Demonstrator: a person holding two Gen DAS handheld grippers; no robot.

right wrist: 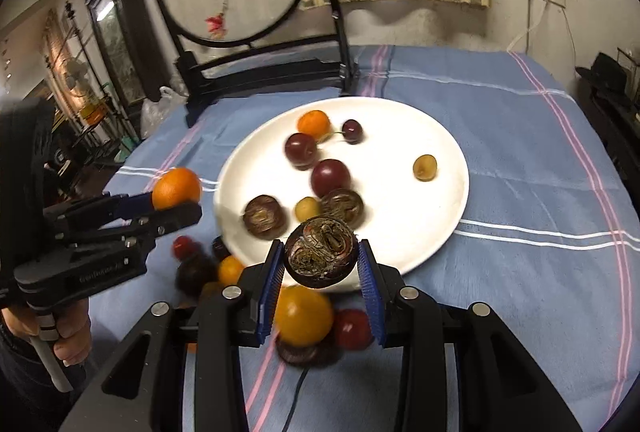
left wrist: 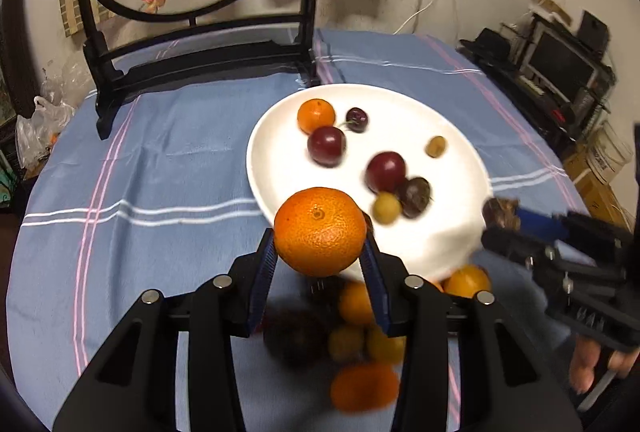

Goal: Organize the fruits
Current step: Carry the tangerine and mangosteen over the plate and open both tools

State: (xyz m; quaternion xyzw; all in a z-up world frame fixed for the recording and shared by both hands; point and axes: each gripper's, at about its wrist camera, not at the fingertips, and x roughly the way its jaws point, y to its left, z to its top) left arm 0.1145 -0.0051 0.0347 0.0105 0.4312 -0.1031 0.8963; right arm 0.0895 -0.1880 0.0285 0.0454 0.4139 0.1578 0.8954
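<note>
The left gripper (left wrist: pixel 320 252) clamps a firm, heavy orange (left wrist: pixel 320 232) across its middle; the right gripper (right wrist: pixel 322 264) pinches a dark, brittle-looking wrinkled fruit (right wrist: pixel 321 252); squeeze gently.

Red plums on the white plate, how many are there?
2. The far plum lies beside the small orange; the middle plum lies near the centre of the white plate. The dark fruit in the right claw may hide others.

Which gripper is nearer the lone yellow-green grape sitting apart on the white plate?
Right. The right gripper is over the near rim below the grape; the left gripper is beyond the plate's far side.
</note>
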